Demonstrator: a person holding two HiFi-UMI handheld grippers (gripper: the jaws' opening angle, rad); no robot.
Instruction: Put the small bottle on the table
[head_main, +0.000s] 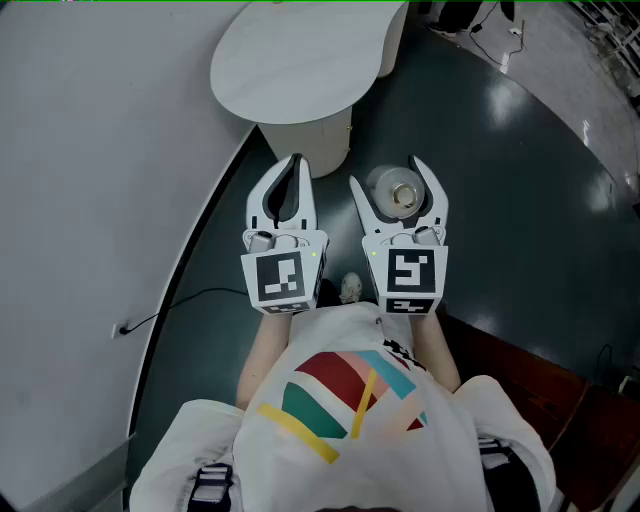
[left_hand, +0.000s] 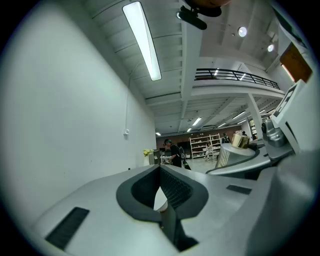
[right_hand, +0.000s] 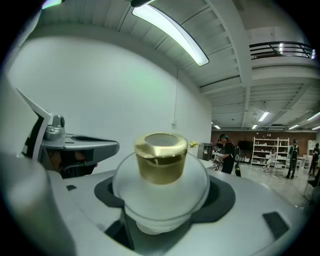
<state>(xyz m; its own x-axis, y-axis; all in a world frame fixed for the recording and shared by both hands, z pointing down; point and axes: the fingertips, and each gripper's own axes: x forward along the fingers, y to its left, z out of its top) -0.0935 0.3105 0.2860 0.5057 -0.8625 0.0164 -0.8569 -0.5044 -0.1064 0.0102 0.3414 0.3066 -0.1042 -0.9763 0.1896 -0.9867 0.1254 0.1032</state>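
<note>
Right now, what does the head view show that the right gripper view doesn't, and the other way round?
Head view only: the marker cubes from above, the person's striped shirt, and a cable on the dark floor.
Right gripper view only: the ceiling light strip, distant shelving and a person standing near it.
Both: the small bottle with its gold cap, held between the jaws of the right gripper, with the left gripper alongside.
</note>
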